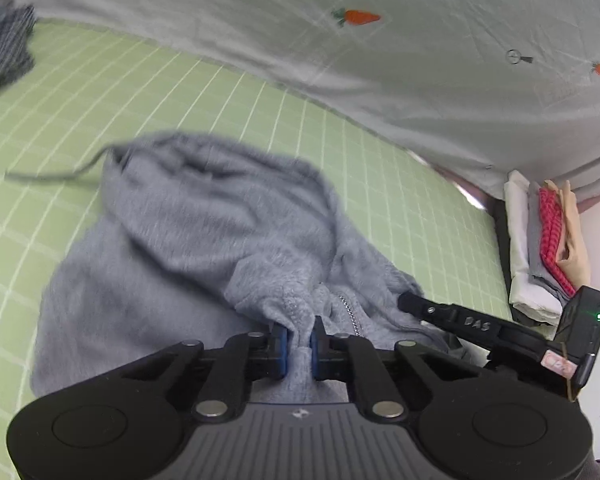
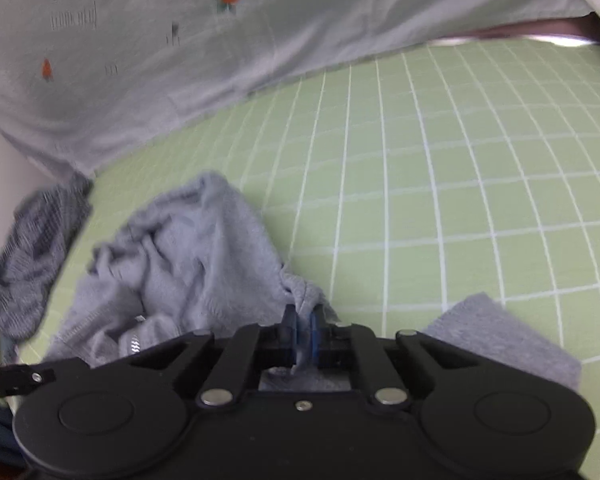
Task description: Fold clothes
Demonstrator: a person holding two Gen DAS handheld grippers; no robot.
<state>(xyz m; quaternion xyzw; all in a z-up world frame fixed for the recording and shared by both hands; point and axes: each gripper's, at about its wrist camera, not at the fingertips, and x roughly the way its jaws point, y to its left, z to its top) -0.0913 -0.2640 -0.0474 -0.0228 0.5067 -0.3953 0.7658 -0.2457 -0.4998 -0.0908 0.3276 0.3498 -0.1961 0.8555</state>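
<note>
Pinching a gathered fold of the grey zip hoodie [image 1: 204, 240], the left claw [image 1: 299, 344] appears at the bottom of the left wrist view, its blue pads [image 1: 283, 350] pressed onto the fleece with the cloth bunched between them; the zipper teeth [image 1: 350, 310] run just right of the grip. Hoodie lies crumpled on the green bed sheet with white grid lines [image 1: 100, 92], hood uppermost, one drawstring [image 1: 48, 176] trailing out to the left across the sheet. Right claw [image 1: 406, 302] enters from the right edge, its black fingers resting on the hoodie's hem near the zipper. Pale duvet with carrot print [image 1: 420, 60] covers the far side of the bed. Dark checked garment [image 1: 4, 48] sits at the far left corner. Stack of folded clothes [image 1: 540, 248], white, grey, red and beige, stands at the right edge beyond the bed.

Right wrist view: right claw [image 2: 305, 336] pressed together on a thin fold of the same hoodie [image 2: 180, 248], cloth visible between the blue pads [image 2: 315, 334]. Bulk of the hoodie lies heaped to the left on the green sheet [image 2: 460, 200]; a flat grey portion [image 2: 508, 336] extends to the right of the claw. Checked garment [image 2: 32, 252] lies at the left, near the hoodie. Carrot duvet [image 2: 140, 40] across the top. Tip of the left claw [image 2: 16, 378] just visible at the left edge; its state cannot be told from here
</note>
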